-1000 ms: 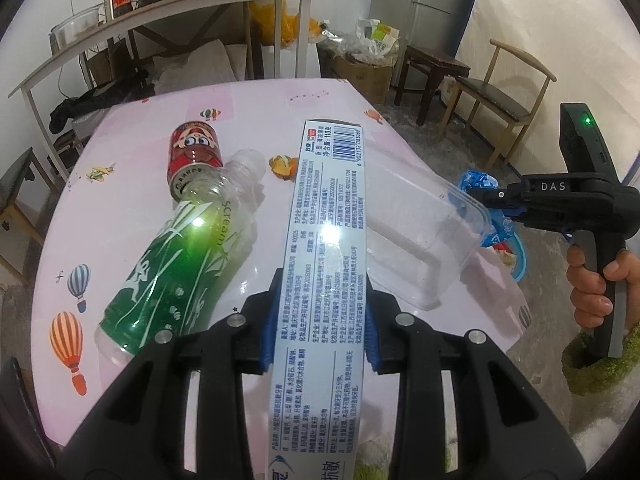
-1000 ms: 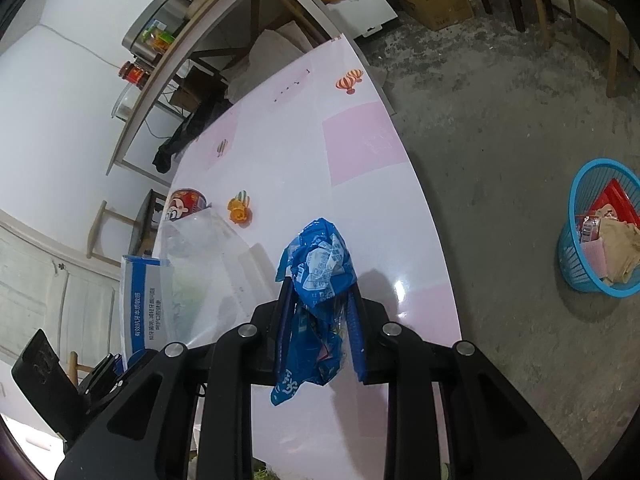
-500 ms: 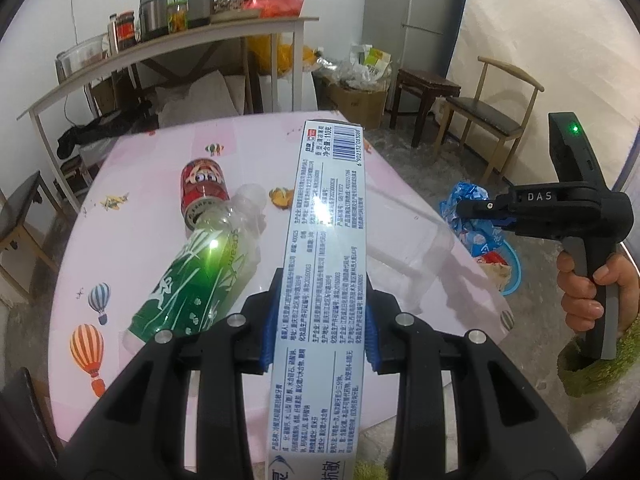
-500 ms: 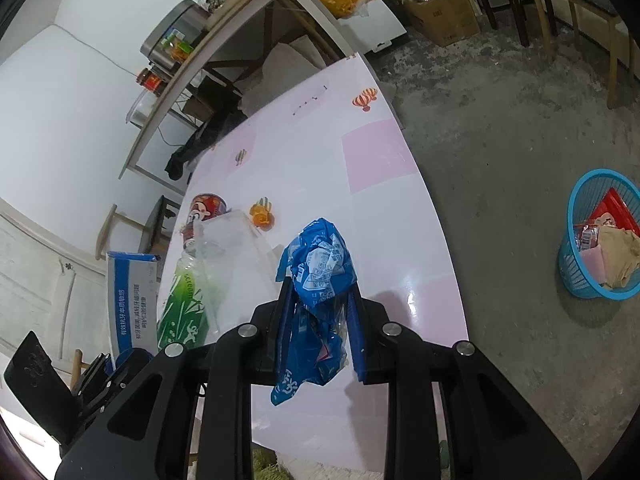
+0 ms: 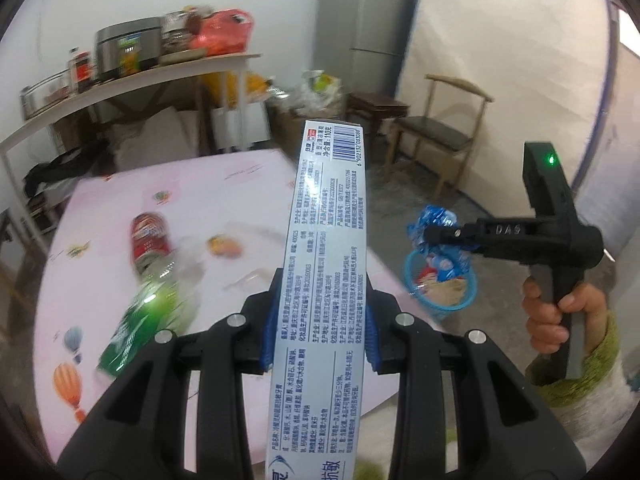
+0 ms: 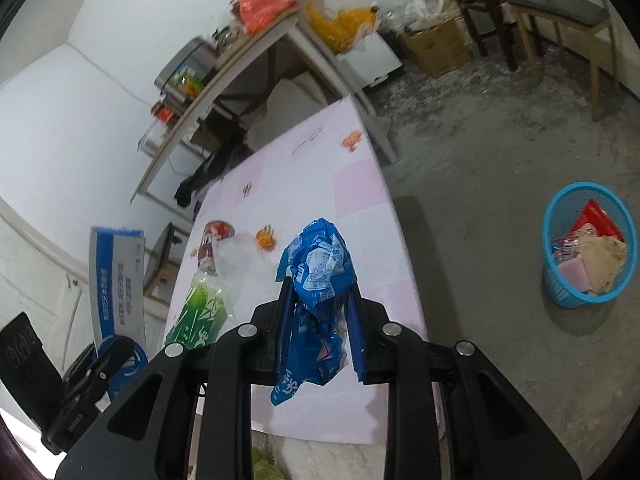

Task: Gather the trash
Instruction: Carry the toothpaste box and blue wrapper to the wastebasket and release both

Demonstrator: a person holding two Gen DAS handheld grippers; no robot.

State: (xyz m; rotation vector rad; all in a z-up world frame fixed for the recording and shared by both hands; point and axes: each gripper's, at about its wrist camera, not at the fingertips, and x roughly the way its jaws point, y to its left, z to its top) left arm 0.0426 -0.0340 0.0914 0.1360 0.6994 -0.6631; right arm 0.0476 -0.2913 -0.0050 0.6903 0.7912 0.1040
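My left gripper is shut on a long blue-and-white toothpaste box, held up over the pink table. That box also shows at the left of the right wrist view. My right gripper is shut on a crumpled blue plastic wrapper; seen from the left, the right gripper carries the wrapper beyond the table's right edge. A blue waste basket with trash in it stands on the floor to the right, and the basket lies just under that wrapper.
On the table lie a green plastic bottle, a red can, a clear plastic tray and an orange scrap. A wooden chair, a stool, a cluttered shelf and a fridge stand behind. A hand grips the right gripper's handle.
Both grippers have risen and swung right with their loads. The table and its bottle and can now sit lower and farther left; the basket has come into the left wrist view.
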